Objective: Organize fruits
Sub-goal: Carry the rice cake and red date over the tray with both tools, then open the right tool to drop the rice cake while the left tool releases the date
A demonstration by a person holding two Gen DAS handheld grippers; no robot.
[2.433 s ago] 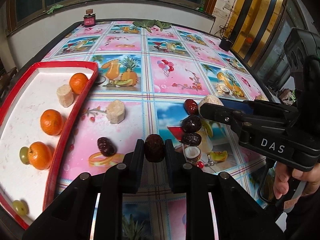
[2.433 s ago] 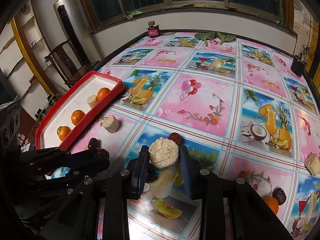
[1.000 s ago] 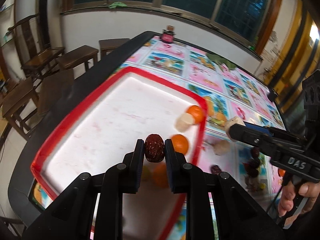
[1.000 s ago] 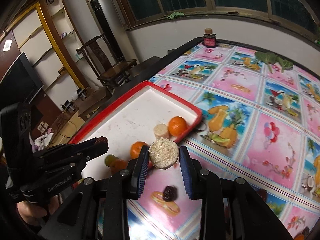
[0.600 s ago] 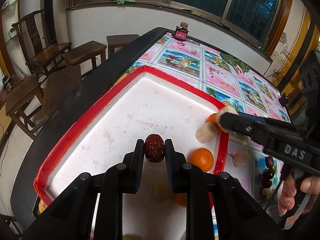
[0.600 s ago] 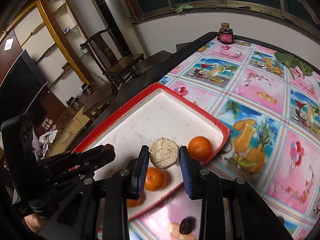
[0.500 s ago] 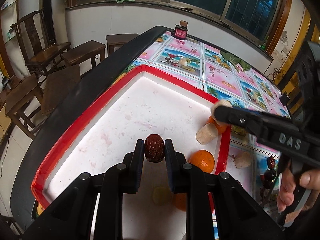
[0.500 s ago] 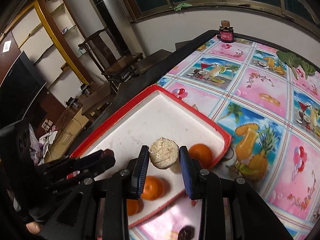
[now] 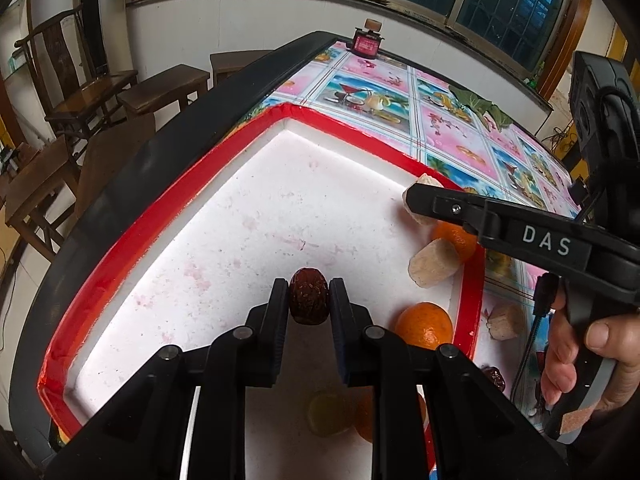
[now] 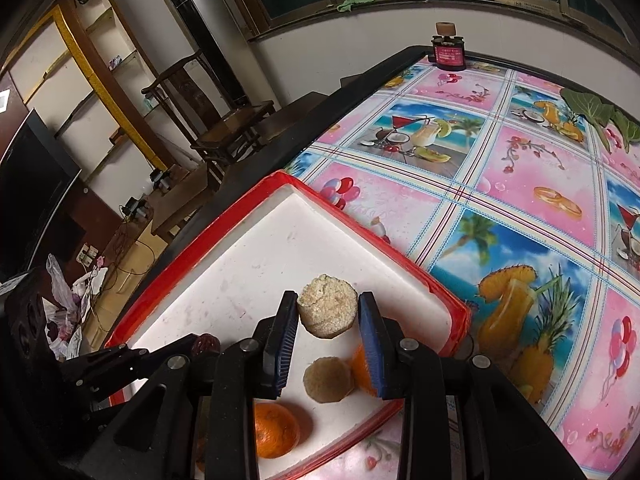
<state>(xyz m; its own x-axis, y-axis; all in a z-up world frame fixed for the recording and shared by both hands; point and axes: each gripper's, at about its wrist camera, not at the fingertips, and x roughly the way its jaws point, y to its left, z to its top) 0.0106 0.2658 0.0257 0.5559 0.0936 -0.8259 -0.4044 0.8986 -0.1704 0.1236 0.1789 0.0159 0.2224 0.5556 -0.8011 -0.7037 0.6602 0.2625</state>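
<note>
Red-rimmed and white inside, the tray (image 9: 168, 200) sits at the table's edge, and both grippers hang over it with fruit in their jaws. The left gripper (image 9: 309, 300) is pinched tight on a dark red date (image 9: 308, 296) above the bare middle of the tray floor; the right gripper (image 10: 328, 322) clamps a pale, rough-cut banana chunk (image 10: 327, 311) above the tray's near corner, where another banana chunk (image 10: 328, 380) and 2 oranges (image 10: 275, 430) already lie. The likeliest trouble is a drop from height: the date is rounded and hard, so released while well above the smooth floor it could bounce or roll toward the rim, and the rim looks low. The chunk has flat ends but a round side, so landing on that side it might roll into the orange beside it and nudge it. The soft chunk may also cling to 1 blue pad as the jaws part and be flung sideways. The 2 grippers are close together here, the right one's finger crossing the left camera's view, so a sideways swing by either hand could knock the other and shake a fruit loose. More fruit lies on the patterned tablecloth (image 10: 520, 184) outside the tray, so the job looks unfinished.
</note>
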